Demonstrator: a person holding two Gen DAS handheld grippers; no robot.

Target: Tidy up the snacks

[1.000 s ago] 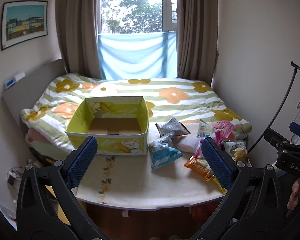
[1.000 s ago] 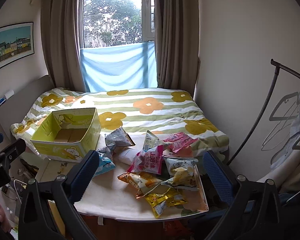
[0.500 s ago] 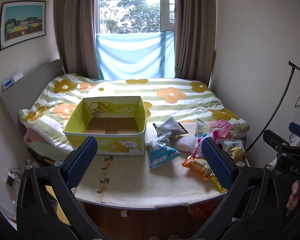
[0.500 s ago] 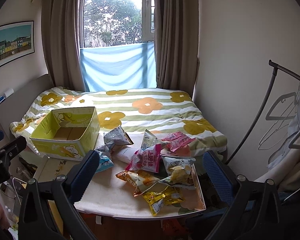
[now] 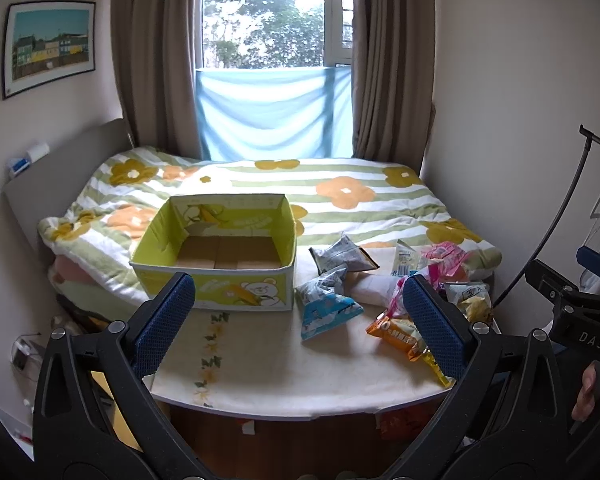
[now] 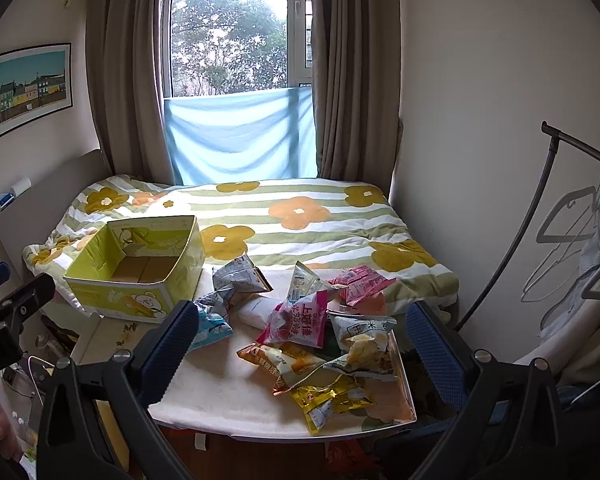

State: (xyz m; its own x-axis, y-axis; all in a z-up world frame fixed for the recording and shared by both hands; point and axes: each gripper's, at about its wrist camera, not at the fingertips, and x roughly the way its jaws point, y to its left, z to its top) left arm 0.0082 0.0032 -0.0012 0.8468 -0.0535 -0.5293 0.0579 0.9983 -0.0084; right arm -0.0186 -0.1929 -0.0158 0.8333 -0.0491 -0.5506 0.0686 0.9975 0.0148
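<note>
An empty yellow-green cardboard box [image 5: 216, 256] [image 6: 140, 268] stands at the table's far left, against the bed. Several snack bags lie in a pile on the right: a blue-white bag [image 5: 326, 312] [image 6: 210, 326], a grey bag [image 5: 342, 256] [image 6: 240, 276], a pink bag [image 6: 300, 320], an orange bag [image 5: 396, 330] [image 6: 288, 362], a yellow bag [image 6: 328, 400]. My left gripper [image 5: 298, 322] is open and empty, short of the table's near edge. My right gripper [image 6: 300, 354] is open and empty, in front of the pile.
The white table [image 5: 268, 364] [image 6: 220, 384] abuts a bed with a flowered quilt [image 5: 340, 200]. A clothes rack [image 6: 548, 208] with hangers stands at the right. Cables and clutter lie on the floor at the left [image 5: 24, 352].
Both views shift slightly; the table and snacks sit a little closer and lower. Both grippers stay open and empty.
</note>
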